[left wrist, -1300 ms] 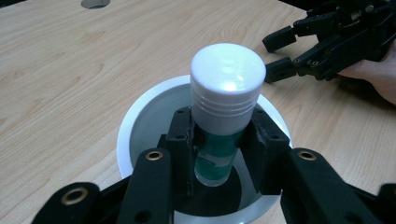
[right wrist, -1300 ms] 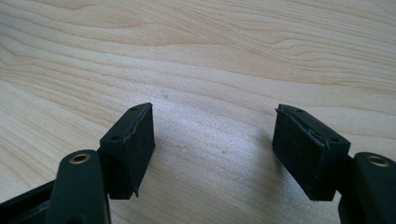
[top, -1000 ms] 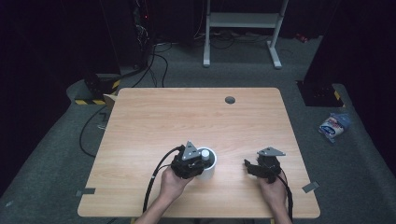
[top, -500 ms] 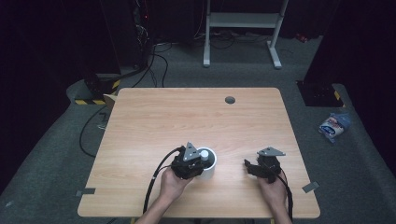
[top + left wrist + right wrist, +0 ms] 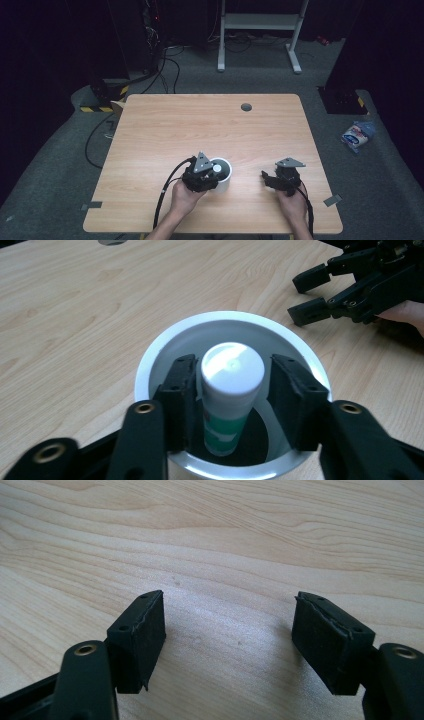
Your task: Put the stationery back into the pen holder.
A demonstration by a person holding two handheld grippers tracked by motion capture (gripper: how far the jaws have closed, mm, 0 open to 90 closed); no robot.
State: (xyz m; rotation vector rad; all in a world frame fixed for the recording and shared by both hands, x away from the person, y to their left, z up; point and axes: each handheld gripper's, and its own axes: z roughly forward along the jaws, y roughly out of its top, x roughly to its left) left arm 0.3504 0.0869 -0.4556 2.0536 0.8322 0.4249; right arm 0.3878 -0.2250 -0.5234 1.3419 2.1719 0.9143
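Observation:
A white cup (image 5: 226, 176) stands on the wooden table (image 5: 210, 125) near its front edge. Upright inside the cup (image 5: 160, 347) is a tube with a white cap (image 5: 232, 367) and a green label. My left gripper (image 5: 232, 385) reaches down into the cup, one jaw on each side of the tube; its left pad is close against it and a small gap shows at the right pad, so it is open. My right gripper (image 5: 230, 630) hovers low over bare wood, open and holding nothing. From above it (image 5: 267, 179) sits to the right of the cup.
A grey grommet hole (image 5: 246, 107) is set in the table near its far edge. On the floor lie cables (image 5: 165, 65) at the back left and a blue-and-white packet (image 5: 356, 136) at the right. A metal stand (image 5: 260, 22) rises behind the table.

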